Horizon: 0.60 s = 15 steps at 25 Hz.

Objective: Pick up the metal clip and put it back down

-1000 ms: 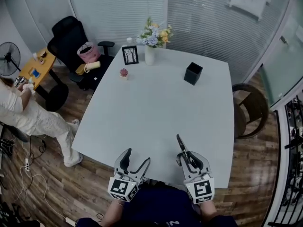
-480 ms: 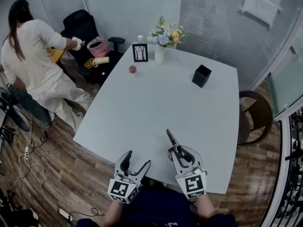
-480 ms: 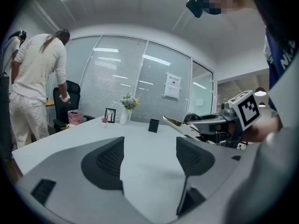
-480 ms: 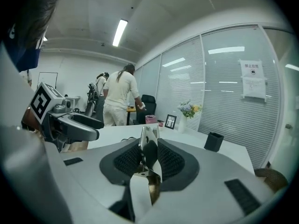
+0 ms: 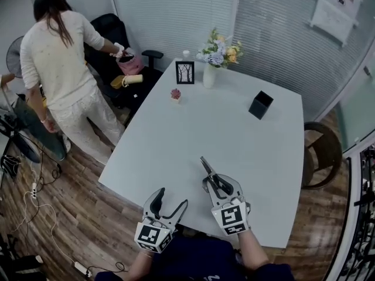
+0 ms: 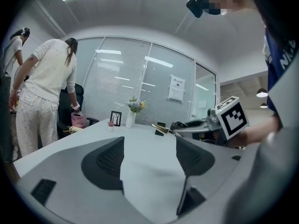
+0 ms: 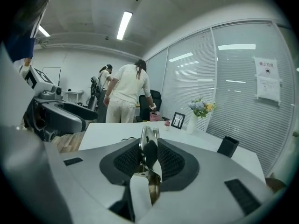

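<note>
Head view: the right gripper [image 5: 215, 183] holds the metal clip [image 5: 207, 166] out over the near part of the white table [image 5: 234, 122], while the left gripper [image 5: 170, 202] hangs at the table's near edge. Left gripper view: its jaws stand spread wide, with only bare tabletop between them. Right gripper view: the pads pinch the clip, which stands upright between them.

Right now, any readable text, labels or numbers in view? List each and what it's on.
None legible.
Notice sheet on the glass wall: printed lines, too small to read.
Blue shirt of the person holding the grippers: white lettering, cut off, unreadable.
Left gripper, right gripper: square marker patterns only, no words.
</note>
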Available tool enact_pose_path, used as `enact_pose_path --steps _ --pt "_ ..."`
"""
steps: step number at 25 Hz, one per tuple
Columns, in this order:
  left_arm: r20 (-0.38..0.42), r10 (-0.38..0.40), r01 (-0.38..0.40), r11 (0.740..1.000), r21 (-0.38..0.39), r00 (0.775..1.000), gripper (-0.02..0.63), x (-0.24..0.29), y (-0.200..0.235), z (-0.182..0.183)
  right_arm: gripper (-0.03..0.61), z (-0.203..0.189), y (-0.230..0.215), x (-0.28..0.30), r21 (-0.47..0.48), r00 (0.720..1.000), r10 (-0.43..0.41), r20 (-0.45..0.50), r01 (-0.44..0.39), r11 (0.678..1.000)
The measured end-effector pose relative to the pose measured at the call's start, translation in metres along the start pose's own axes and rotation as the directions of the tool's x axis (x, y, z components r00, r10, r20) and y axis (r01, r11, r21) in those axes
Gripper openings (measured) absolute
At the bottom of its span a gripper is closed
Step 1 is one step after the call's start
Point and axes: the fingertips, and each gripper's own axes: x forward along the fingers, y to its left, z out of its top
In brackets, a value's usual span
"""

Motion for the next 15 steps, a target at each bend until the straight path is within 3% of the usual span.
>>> enact_pose_path --steps 15 --pt "-0.025 -0.023 0.024 1.000 0.005 0.999 0.337 0.028 0.099 0.016 0.112 -0.042 -0.018 0.147 -0.064 0.981 -0.045 -0.190 0.033 0.997"
